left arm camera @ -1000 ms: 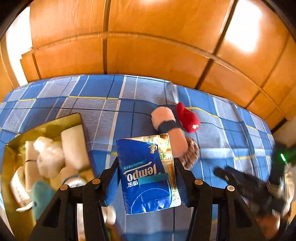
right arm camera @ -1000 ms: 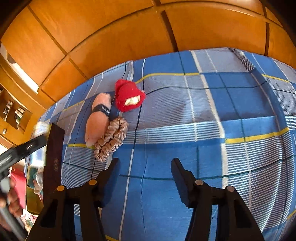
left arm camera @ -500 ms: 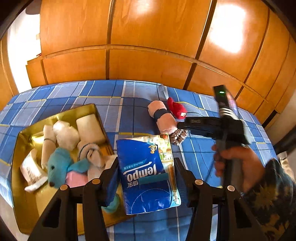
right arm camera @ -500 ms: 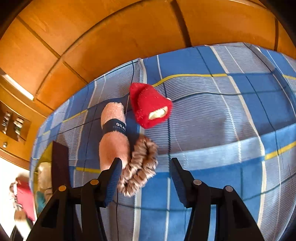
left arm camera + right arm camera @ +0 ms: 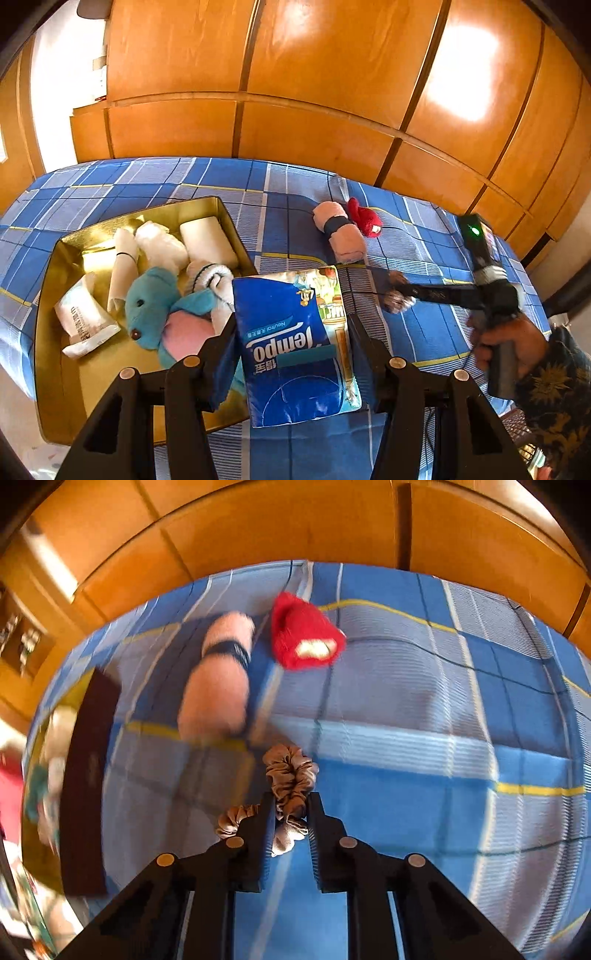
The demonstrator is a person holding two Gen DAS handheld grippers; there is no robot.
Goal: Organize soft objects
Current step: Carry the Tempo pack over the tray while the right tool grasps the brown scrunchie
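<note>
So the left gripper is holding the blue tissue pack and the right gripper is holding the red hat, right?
Not quite. The left gripper does hold the blue tissue pack, but the right gripper is shut on the brown scrunchie. The right wrist view shows the red hat lying apart on the blue blanket.

Left wrist view sits higher, looking forward and down over the left claw [image 5: 291, 325] across the plaid bed [image 5: 155, 184] toward the wooden wardrobe [image 5: 295, 92]. Right wrist view hangs lower, close over the right claw [image 5: 291, 801], facing the same wall. Both share the pink roll [image 5: 341, 236] [image 5: 218, 679] and red plush [image 5: 364, 219] [image 5: 301, 635].
</note>
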